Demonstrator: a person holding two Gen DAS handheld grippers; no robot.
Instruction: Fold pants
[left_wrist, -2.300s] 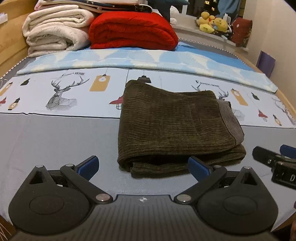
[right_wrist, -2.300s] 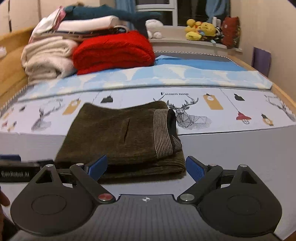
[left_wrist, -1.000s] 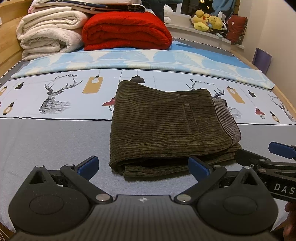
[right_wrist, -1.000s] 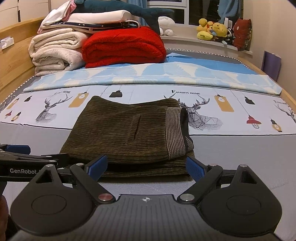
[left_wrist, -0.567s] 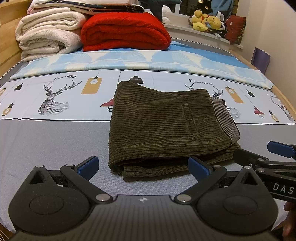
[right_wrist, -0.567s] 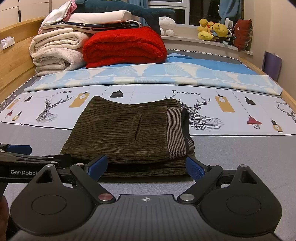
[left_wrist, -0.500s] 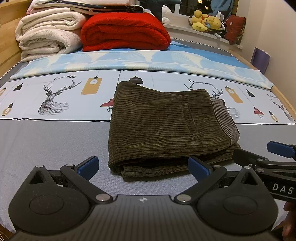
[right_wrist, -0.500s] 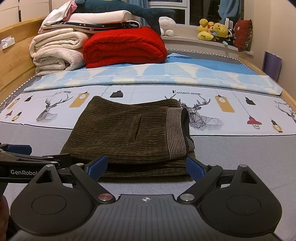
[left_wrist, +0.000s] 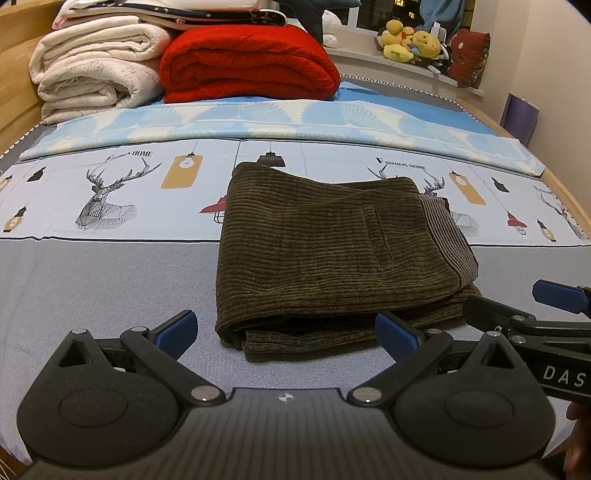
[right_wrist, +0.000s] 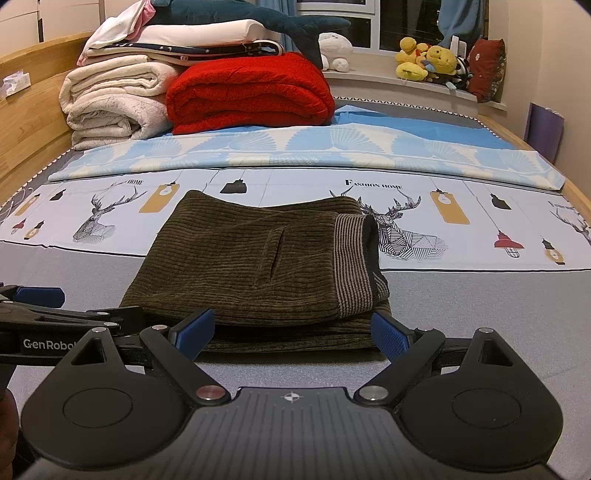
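Dark olive corduroy pants (left_wrist: 332, 254) lie folded into a compact rectangle on the bed, striped waistband lining at the right end; they also show in the right wrist view (right_wrist: 255, 269). My left gripper (left_wrist: 286, 328) is open and empty, just short of the pants' near edge. My right gripper (right_wrist: 291, 332) is open and empty, close to the near edge too. The right gripper shows at the right of the left wrist view (left_wrist: 535, 314); the left gripper shows at the left of the right wrist view (right_wrist: 48, 306).
The bed (left_wrist: 92, 280) has a grey sheet and a deer-print cover. A red blanket (left_wrist: 251, 66) and white blankets (left_wrist: 96, 70) are stacked at the far end. Plush toys (left_wrist: 413, 40) sit on the window ledge. A wooden bed frame (right_wrist: 33, 110) runs along the left.
Both grippers have drawn back slightly from the folded pants and stay open. The pants have not moved.
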